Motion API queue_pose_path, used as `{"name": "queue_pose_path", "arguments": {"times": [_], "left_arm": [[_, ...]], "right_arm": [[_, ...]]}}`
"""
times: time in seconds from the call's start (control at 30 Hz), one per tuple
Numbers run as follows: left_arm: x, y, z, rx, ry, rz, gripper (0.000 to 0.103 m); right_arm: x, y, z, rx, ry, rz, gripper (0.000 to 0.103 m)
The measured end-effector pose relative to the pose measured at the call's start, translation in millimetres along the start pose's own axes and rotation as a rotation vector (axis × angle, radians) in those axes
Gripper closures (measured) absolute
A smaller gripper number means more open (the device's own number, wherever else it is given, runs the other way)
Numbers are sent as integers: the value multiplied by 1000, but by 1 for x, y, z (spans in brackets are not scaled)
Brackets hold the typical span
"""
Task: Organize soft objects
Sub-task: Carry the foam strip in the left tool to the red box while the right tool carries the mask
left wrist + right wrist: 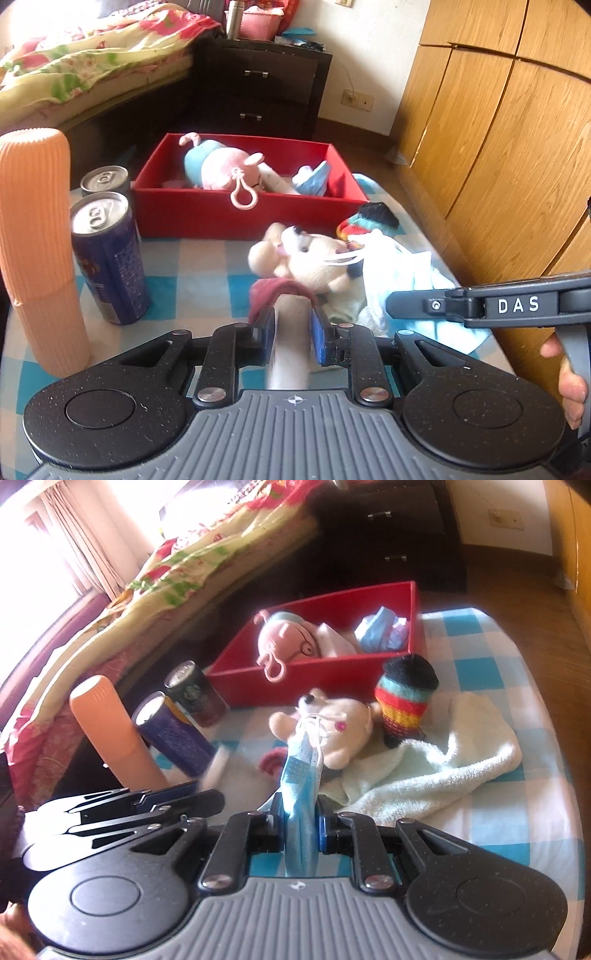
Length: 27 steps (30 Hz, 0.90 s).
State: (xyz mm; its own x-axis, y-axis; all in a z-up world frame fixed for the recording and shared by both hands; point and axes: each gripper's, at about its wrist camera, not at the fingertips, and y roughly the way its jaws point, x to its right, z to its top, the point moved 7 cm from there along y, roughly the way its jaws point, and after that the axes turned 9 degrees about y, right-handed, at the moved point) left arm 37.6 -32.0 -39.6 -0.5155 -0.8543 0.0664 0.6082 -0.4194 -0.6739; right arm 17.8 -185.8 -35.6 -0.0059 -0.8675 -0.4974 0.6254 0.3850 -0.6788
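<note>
A red box (pixel 184 218) (pixel 332 672) at the back of the checked table holds a pink plush pig (pixel 225 166) (pixel 284 638) and a crumpled blue mask (pixel 314 179) (pixel 384 627). In front lie a cream teddy bear (pixel 314 258) (pixel 343 723), a striped sock (pixel 365 221) (pixel 404 698) and a pale towel (pixel 402 273) (pixel 443 760). My left gripper (pixel 293 328) is shut on a white cloth item with a maroon end (pixel 275 291), beside the bear. My right gripper (pixel 301 827) is shut on a blue face mask (pixel 299 782); its loops lie over the bear.
An orange ribbed bottle (pixel 37 240) (pixel 110 727) and two drink cans (pixel 107 251) (pixel 105 181) (pixel 173 734) (pixel 195 692) stand at the table's left. A bed (pixel 85 62), a dark nightstand (pixel 258 85) and a wooden wardrobe (pixel 498 129) surround the table.
</note>
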Motion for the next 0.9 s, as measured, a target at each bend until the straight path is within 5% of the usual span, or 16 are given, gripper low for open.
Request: {"name": "queue_pose_path", "arguments": {"times": [0.13,0.27,0.43,0.9], "left_arm": [[4,7,-7,-54,56,47,81],[3,22,-30,-156,67,65,61],[-3,32,-40,-180,27,81,85],[2,-16,23,55,6,109,85]], "right_arm": [[-1,-3,4,14,6,6,103],[1,1,4,9,11,5,103],[0,1,2,5,4,13,103],[-14,-23,21,132,-44,10,103]]}}
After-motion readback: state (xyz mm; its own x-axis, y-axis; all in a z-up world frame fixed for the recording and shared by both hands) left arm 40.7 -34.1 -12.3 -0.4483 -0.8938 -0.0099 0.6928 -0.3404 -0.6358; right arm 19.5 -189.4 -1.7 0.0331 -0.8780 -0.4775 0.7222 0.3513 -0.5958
